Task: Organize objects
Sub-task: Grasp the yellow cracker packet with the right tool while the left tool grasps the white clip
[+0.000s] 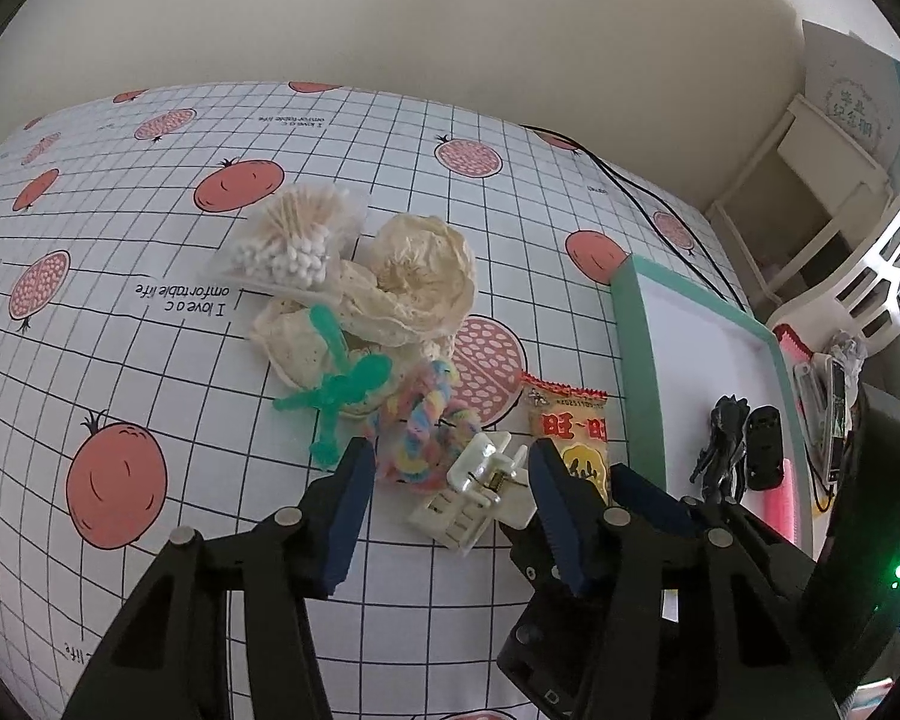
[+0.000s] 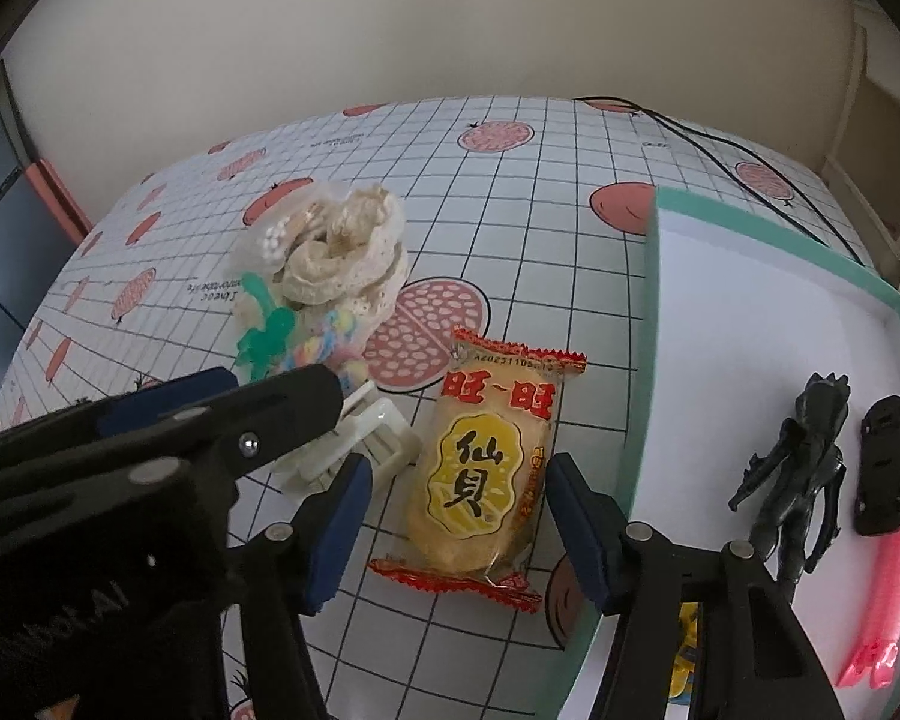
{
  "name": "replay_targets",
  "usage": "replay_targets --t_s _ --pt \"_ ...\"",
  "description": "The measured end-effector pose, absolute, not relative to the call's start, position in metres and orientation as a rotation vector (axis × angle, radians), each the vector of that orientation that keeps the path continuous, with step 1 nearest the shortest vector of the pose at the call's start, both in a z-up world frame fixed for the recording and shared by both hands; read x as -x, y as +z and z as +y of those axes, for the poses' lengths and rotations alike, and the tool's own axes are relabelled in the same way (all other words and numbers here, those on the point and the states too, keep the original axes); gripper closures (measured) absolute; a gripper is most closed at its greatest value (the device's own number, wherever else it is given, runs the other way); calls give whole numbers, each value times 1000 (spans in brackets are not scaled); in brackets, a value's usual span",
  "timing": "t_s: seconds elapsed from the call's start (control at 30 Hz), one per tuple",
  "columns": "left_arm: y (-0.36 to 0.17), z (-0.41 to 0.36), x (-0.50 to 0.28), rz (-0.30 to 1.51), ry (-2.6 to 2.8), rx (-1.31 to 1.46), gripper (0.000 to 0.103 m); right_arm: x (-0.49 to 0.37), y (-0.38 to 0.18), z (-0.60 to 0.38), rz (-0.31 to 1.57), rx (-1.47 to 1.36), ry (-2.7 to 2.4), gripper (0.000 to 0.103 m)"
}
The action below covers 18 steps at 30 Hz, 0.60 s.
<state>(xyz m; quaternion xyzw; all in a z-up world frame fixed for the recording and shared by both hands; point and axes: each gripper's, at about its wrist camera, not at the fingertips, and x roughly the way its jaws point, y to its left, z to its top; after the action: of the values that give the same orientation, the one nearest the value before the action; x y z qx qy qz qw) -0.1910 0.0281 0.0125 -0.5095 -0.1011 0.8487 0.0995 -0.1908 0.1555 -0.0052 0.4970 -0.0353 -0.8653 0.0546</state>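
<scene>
Right claw [image 2: 456, 516] is spread wide open, hanging low over the snack packet [image 2: 480, 480], one blue finger on each side of it and neither one touching as far as I can tell. That packet is a clear-and-red wrapped rice cracker with a yellow label, lying flat on the bench [image 2: 510, 192], which has a grid cloth printed with red fruit.

Left claw [image 1: 450, 468] is open too, its tips straddling a white plastic clip [image 1: 480, 492] that sits just left of the packet. No contact that I can make out. In the right wrist view the left claw's black frame crosses over that clip from the left side.

Behind the clip there's a little heap all touching each other: a pastel braided rope thing [image 1: 420, 426], a green plastic figure [image 1: 342, 390], some cream lace fabric [image 1: 414, 276], and a bag of cotton swabs [image 1: 288, 240] at the far end.

Just right of the packet is a shallow box with a teal rim [image 2: 648, 324] and white inside. Lying in it are a dark dinosaur-like figure [image 2: 804, 468], a black toy car [image 2: 882, 468] next to it, and a pink strip [image 2: 894, 588] touching the car's right side. A black cable [image 2: 720, 150] runs across the far bench corner.
</scene>
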Motion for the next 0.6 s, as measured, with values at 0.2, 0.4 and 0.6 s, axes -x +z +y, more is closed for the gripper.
replay_targets --t_s 0.2,0.4,0.6 --pt "13 27 191 -325 2495 1496 48 190 -7 158 -50 -1524 -2654 54" --pt "11 31 191 -306 2475 1501 48 191 -7 161 -57 -1530 -2666 58" --pt "8 32 190 -301 2456 1506 48 190 -6 161 -72 -1529 -2663 60"
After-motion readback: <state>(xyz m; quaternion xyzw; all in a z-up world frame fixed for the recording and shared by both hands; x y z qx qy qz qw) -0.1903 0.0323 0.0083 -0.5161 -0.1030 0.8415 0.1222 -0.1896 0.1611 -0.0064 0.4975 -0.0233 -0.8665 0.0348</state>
